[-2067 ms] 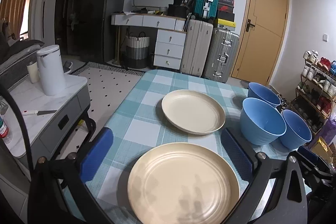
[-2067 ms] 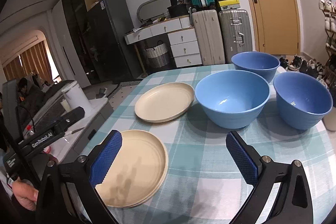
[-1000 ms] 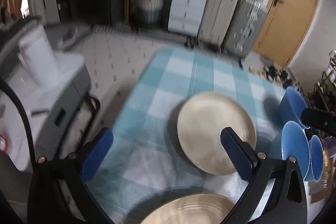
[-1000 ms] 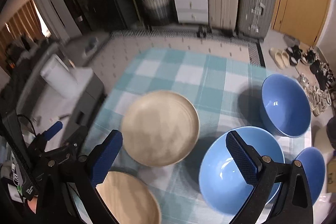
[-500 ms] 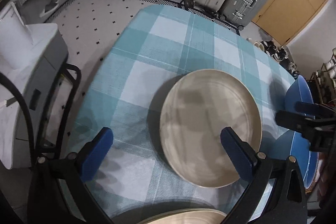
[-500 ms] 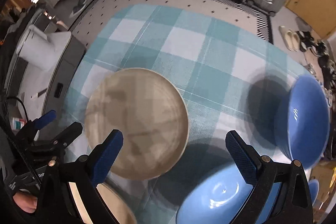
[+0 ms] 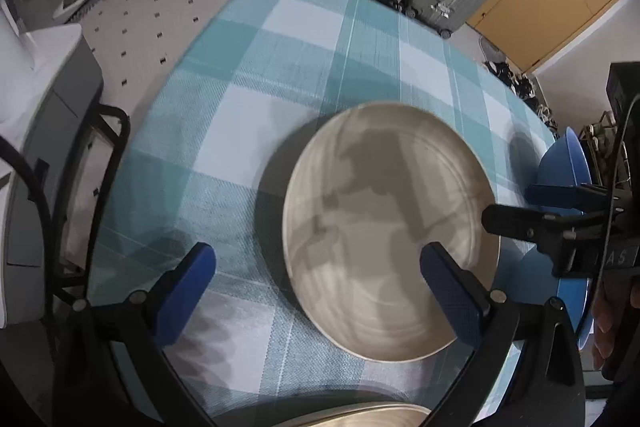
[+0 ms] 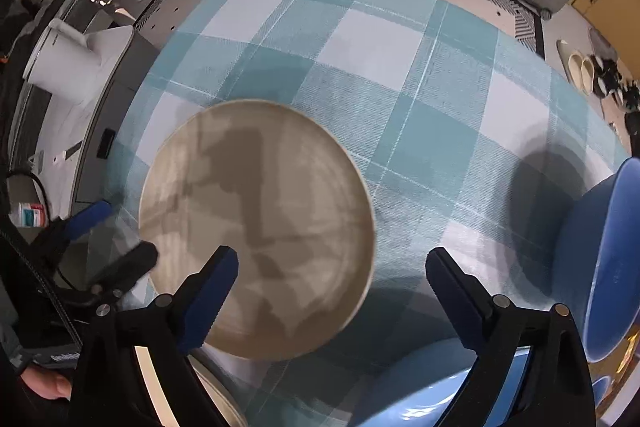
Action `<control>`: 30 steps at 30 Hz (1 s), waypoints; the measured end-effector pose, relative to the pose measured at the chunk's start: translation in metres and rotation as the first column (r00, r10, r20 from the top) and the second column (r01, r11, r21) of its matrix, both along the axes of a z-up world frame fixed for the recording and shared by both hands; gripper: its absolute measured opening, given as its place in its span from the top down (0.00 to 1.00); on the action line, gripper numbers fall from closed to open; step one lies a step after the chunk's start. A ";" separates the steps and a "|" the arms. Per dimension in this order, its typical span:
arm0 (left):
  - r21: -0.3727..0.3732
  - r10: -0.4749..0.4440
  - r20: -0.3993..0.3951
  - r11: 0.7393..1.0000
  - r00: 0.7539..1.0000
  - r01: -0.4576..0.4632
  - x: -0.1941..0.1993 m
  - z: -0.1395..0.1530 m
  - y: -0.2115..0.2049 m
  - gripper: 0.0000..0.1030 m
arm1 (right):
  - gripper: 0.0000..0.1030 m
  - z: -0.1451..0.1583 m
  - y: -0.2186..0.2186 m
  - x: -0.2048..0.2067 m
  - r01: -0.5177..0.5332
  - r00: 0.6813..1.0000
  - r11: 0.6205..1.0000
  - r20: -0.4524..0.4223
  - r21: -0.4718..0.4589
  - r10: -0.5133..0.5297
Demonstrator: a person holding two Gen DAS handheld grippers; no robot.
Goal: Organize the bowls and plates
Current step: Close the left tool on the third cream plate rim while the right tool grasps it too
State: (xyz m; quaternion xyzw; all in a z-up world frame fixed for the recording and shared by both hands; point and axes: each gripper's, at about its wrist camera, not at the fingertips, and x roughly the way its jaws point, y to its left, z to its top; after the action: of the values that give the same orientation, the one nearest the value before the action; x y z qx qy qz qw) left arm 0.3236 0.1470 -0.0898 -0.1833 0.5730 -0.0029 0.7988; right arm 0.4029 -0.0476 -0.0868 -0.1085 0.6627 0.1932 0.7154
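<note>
Both tongs are poised above the far cream plate (image 7: 390, 227), which lies flat on the checked surface (image 7: 256, 75) and serves here as the reference point. Risk assessment: the plate is thin-rimmed and sits flush on cloth, so a descent from straight above is likely to skate off the rim or drag the tablecloth rather than get under the edge. With two tongs converging on one plate from opposite sides, a collision between them, or a push that slides the plate away, is a fair concern. The blue bowl (image 8: 596, 267) to the right of the plate, and another blue bowl (image 8: 432, 391) nearer the camera, stand close enough for the right tongs' outer finger to knock them. The second cream plate (image 7: 352, 417) lies just on the near side of the far plate and could be struck by a low approach. Left tongs (image 7: 316, 283): jaws wide apart, nothing between the pads, the right-hand pad over the plate's near portion and the left-hand pad over bare cloth; contact with the plate cannot be confirmed. Right tongs (image 8: 332, 291): jaws wide but closing, straddling the plate's right rim, one pad above the plate and one above the cloth, gripping nothing.
</note>
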 end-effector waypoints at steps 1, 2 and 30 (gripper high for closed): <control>-0.004 -0.002 -0.006 1.000 1.000 0.002 0.001 -0.002 -0.001 0.00 | 0.14 -0.004 -0.001 0.002 0.019 1.000 1.000 -0.022 0.006 -0.019; -0.008 0.000 -0.014 1.000 1.000 0.000 0.002 -0.004 -0.001 0.00 | 0.22 -0.008 -0.003 0.004 0.035 0.999 0.999 -0.034 0.000 -0.035; -0.053 -0.012 -0.063 0.999 0.998 0.009 0.008 -0.026 -0.002 0.20 | 0.71 -0.046 -0.015 0.005 0.183 0.978 0.981 -0.087 -0.061 -0.188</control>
State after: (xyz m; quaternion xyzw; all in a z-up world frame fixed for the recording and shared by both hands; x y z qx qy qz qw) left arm 0.3320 0.1447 -0.1158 -0.2012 0.5987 -0.0161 0.7751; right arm 0.4077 -0.0625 -0.1325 -0.0559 0.7071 0.1128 0.6958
